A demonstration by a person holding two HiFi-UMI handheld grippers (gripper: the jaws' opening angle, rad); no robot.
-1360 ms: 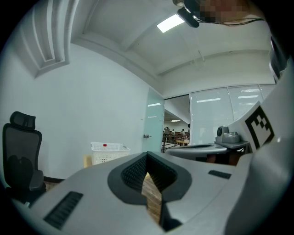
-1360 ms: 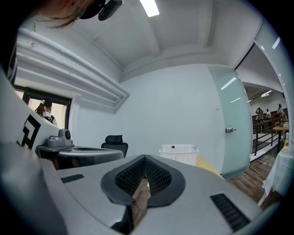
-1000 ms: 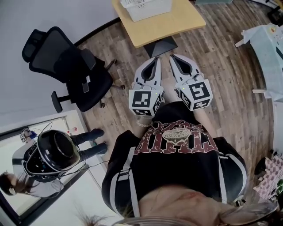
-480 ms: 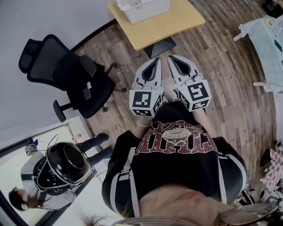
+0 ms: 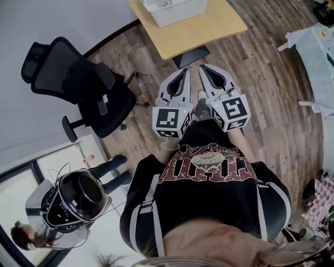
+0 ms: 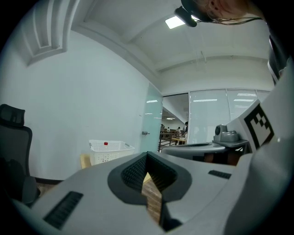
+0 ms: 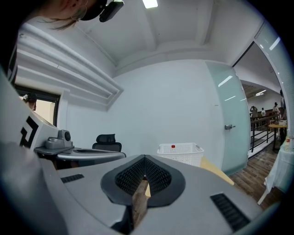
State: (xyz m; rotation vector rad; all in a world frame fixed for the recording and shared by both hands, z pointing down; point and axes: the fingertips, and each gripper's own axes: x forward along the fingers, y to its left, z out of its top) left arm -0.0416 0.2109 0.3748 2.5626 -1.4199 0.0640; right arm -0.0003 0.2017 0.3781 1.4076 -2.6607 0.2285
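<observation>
Both grippers are held side by side close to the person's chest, pointing forward and level. My left gripper (image 5: 182, 71) (image 6: 147, 155) is shut with nothing between its jaws. My right gripper (image 5: 205, 68) (image 7: 144, 158) is also shut and empty. The marker cubes face up in the head view. Ahead of the jaws stands a yellow table (image 5: 209, 26) (image 7: 216, 170), apart from them. On it rests a white slatted basket (image 5: 175, 8) (image 6: 109, 149) (image 7: 180, 151) with a small red thing (image 7: 172, 147) at its rim.
A black office chair (image 5: 78, 86) (image 6: 11, 151) (image 7: 108, 140) stands left of the table on the wood floor. A person with a black round device (image 5: 78, 201) stands at the lower left. A white table (image 5: 318, 47) is at the right; a glass door (image 7: 229, 128) lies beyond.
Both grippers stay shut and held together. The left gripper view has swung slightly right: the chair slid to the left edge. The person at lower left moved a little.
</observation>
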